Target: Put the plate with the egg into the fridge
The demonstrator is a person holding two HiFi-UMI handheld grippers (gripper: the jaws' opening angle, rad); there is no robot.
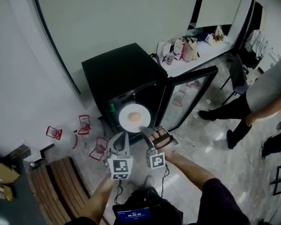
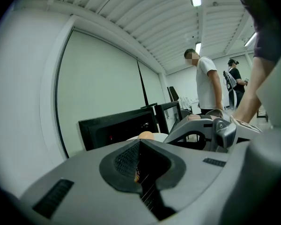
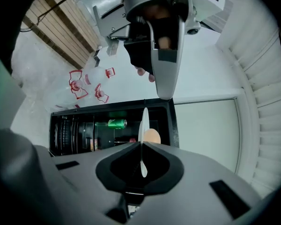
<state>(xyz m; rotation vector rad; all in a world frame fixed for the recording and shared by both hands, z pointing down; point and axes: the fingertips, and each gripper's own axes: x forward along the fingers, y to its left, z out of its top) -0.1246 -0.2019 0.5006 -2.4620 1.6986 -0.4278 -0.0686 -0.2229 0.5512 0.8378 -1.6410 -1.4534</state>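
Right gripper [image 1: 145,131] is clamping the plate [image 1: 126,112] with egg [image 1: 135,117], shut left gripper [image 1: 123,138] at its seven o'clock, short of the open fridge [image 1: 117,74].

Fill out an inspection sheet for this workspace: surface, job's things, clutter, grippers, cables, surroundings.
Surface: pale glossy floor; the fridge stands on it.
Job's things: plate with the egg on it, held in front of the fridge opening, not yet inside; fridge door swung open.
Clutter: red-marked clear items on the floor left of the fridge; green can inside it.
Grippers: left gripper and right gripper are both shut on the plate's near rim.
Cables: thin cable runs down toward a screened device.
Surroundings: wooden bench, table with bags, bystander.
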